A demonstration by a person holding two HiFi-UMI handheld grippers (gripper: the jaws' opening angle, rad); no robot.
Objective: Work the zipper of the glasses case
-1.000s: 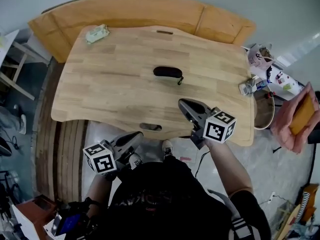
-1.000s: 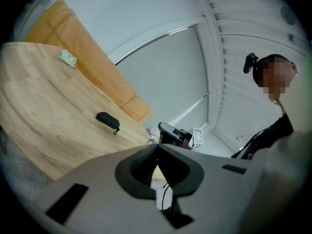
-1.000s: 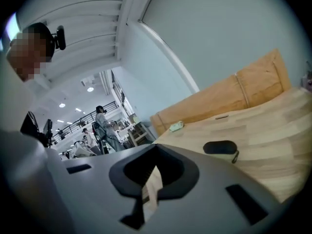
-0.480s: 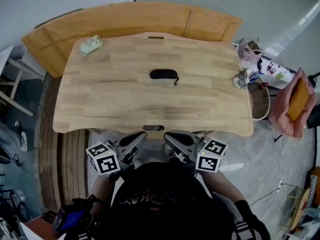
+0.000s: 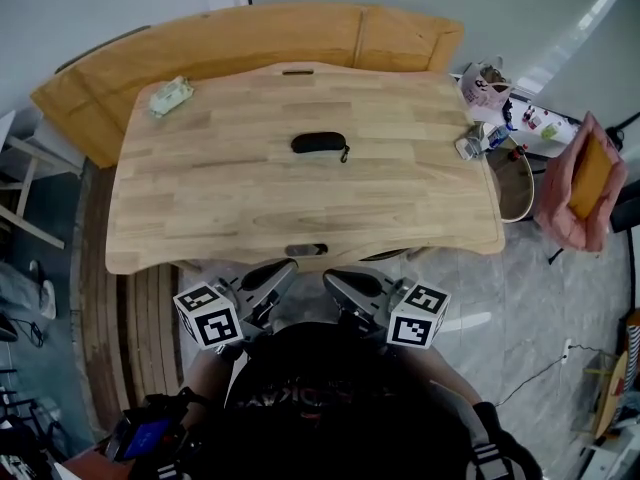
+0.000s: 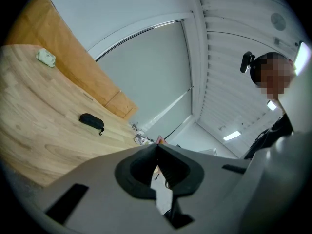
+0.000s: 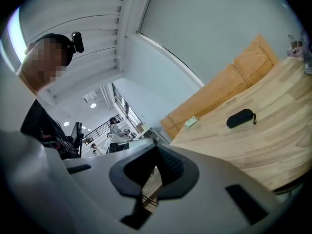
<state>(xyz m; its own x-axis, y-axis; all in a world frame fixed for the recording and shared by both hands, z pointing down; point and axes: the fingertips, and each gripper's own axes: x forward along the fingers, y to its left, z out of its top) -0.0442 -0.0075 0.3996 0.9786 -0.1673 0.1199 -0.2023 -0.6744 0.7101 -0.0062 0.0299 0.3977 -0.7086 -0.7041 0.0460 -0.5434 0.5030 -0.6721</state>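
A black glasses case [image 5: 318, 143] with a short wrist loop lies alone near the middle of the wooden table [image 5: 240, 208]. It also shows small and far off as the glasses case [image 6: 91, 122] in the left gripper view, and as the glasses case [image 7: 241, 118] in the right gripper view. My left gripper [image 5: 287, 266] is shut and empty, held off the table's near edge by my body. My right gripper [image 5: 330, 276] is shut and empty too, close beside the left. Both are well away from the case.
A pale green packet [image 5: 170, 95] lies at the table's far left corner. Small clutter [image 5: 478, 141] sits on the right edge. A wooden bench [image 5: 250, 33] curves behind the table. A basket [image 5: 516, 183] and an orange-and-pink bag [image 5: 583, 183] stand on the floor to the right.
My right gripper has pulled back from over the table to below its near edge, beside the left one. The whole view has shifted; the case has not moved on the table.
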